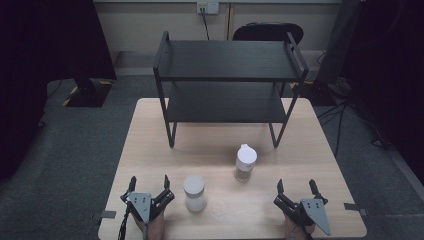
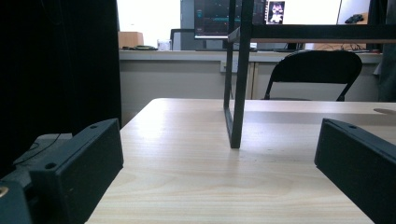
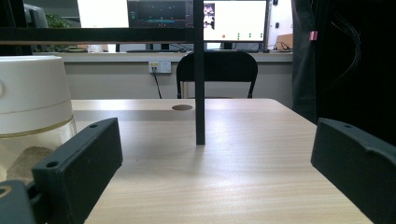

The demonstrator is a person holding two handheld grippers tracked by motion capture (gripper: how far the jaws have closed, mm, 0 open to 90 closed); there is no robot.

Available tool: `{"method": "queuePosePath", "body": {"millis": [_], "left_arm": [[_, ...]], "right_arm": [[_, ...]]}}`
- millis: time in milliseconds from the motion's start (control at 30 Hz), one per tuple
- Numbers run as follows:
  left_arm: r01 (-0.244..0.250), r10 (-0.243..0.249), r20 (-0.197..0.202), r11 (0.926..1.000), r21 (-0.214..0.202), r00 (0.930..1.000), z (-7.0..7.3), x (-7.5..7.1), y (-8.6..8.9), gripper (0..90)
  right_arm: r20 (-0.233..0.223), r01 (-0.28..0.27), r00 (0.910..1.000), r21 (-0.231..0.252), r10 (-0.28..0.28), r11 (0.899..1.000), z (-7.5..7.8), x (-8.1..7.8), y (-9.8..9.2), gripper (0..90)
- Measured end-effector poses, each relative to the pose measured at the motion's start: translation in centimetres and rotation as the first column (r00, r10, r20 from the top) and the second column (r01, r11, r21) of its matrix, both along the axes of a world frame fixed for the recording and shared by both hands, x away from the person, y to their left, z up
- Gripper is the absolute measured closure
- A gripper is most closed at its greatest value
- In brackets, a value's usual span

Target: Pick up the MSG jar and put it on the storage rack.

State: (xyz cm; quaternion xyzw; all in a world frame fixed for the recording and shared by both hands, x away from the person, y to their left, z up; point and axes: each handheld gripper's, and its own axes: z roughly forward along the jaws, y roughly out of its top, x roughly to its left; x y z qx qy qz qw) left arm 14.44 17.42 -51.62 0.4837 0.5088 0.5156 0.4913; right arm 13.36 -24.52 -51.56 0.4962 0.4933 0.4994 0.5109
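Note:
Two small jars stand on the wooden table (image 1: pixel 150 130). One jar with a flat grey-white lid (image 1: pixel 194 193) is at the front centre. The other, with a white flip-top lid (image 1: pixel 245 162), stands a little farther back and to the right; it rises at the left edge of the right gripper view (image 3: pixel 32 116), with pale granules inside. My left gripper (image 1: pixel 149 184) rests at the front left, open and empty, beside the flat-lidded jar. At the front right my right gripper (image 1: pixel 297 187) is open too, nothing between its jaws.
A black two-tier metal shelf (image 1: pixel 227 80) stands on the far half of the table, both tiers bare. Its legs (image 2: pixel 237 93) (image 3: pixel 199 79) rise ahead of each gripper. A black chair (image 1: pixel 268 31) sits behind the table, and cables lie on the floor at right.

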Motion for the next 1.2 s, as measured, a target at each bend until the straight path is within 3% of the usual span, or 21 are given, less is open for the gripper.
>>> {"method": "queuePosePath", "body": {"millis": [933, 1200], "left_arm": [[0.009, -0.009, -0.001, 1.0000, -0.003, 1.0000, 0.03, 0.01, 0.17, 0.0], [0.042, -0.044, -0.032, 0.9982, -0.043, 0.9985, 0.83, -0.02, 0.78, 0.0]], "right_arm": [[0.000, 0.005, 1.0000, 0.000, -0.005, 1.000, 0.00, -0.02, 0.10, 0.0], [0.000, 0.009, 1.0000, 0.000, -0.009, 1.000, 0.01, -0.01, 0.15, 0.0]]}}
